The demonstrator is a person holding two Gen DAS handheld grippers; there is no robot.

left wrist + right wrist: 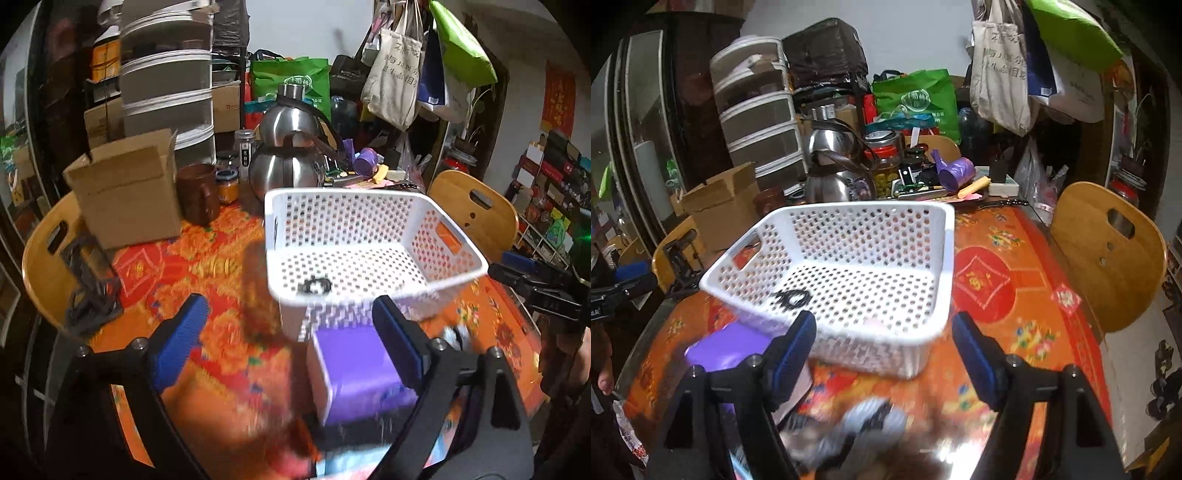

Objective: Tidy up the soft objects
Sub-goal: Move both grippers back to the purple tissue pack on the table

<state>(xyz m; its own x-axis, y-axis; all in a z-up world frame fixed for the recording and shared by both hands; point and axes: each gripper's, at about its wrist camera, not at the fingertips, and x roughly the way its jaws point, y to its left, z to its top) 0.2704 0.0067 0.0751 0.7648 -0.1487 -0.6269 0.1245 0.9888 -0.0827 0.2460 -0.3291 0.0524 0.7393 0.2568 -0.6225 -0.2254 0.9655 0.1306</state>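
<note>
A white perforated basket (373, 254) stands on the orange patterned tablecloth; it also shows in the right wrist view (849, 266). A small black hair tie (316, 286) lies on its floor, also seen in the right wrist view (790, 297). A purple-and-white soft block (358, 373) lies in front of the basket, between my left gripper's (291, 347) open fingers; it shows at the left in the right wrist view (727, 347). My right gripper (884, 358) is open and empty in front of the basket, above a blurred grey-and-black soft thing (864, 428).
A cardboard box (125, 192), brown jar (197, 194) and steel kettles (284, 166) stand behind the basket. Wooden chair backs flank the table (476, 210) (1108, 254). The right gripper shows at the right edge of the left wrist view (543, 284). Clutter and hanging bags fill the back.
</note>
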